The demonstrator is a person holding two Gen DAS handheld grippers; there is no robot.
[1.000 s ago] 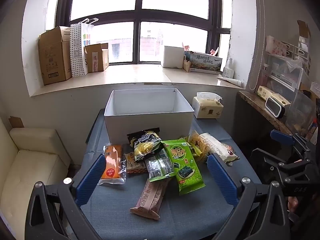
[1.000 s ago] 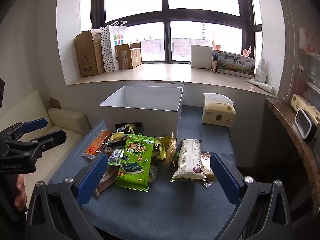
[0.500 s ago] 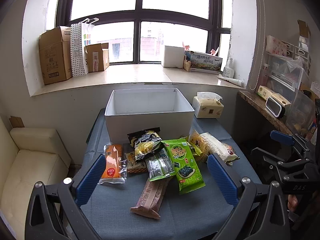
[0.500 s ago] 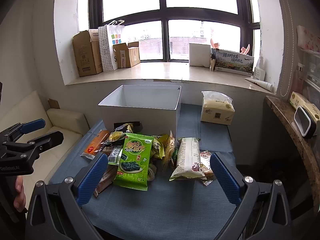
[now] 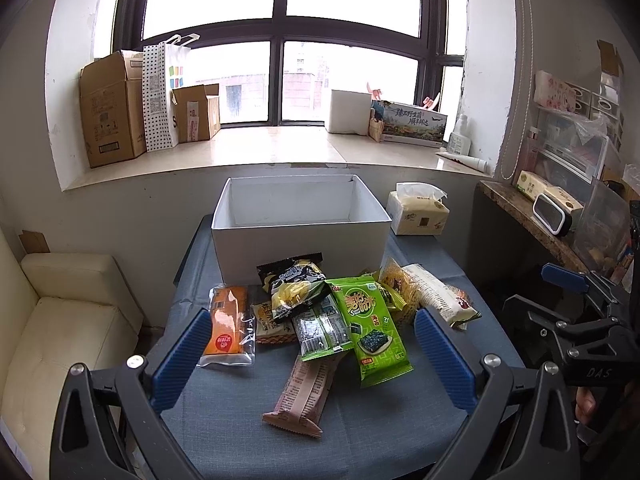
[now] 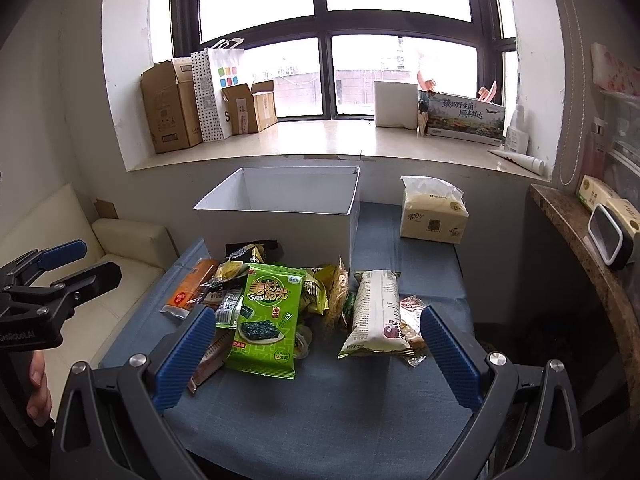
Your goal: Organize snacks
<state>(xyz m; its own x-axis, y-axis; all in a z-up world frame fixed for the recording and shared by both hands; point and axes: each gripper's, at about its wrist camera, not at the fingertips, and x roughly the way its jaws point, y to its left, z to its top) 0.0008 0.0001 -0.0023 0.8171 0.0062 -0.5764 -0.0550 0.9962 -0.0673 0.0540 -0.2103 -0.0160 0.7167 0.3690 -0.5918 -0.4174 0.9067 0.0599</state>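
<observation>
A pile of snack packets lies on the blue-grey table (image 5: pixel 240 420) in front of an empty white box (image 5: pixel 300 248). It includes a green seaweed packet (image 5: pixel 370 332), an orange packet (image 5: pixel 228 326), a black and yellow bag (image 5: pixel 294 292), a brown bar (image 5: pixel 306 388) and a white cracker pack (image 6: pixel 378 312). My left gripper (image 5: pixel 312 360) is open and empty, held near the table's front edge, short of the pile. My right gripper (image 6: pixel 316 356) is open and empty, also short of the pile. The box (image 6: pixel 280 220) and the green packet (image 6: pixel 266 320) show in the right wrist view too.
A tissue pack (image 5: pixel 418 216) stands on the table right of the box. A cream sofa (image 5: pixel 60 320) is to the left, a stone shelf (image 5: pixel 532 220) with small items to the right. Cardboard boxes (image 5: pixel 112 108) line the window sill behind.
Both views have shifted only slightly; the right gripper has drifted a little. No packet has moved and both grippers stay open.
</observation>
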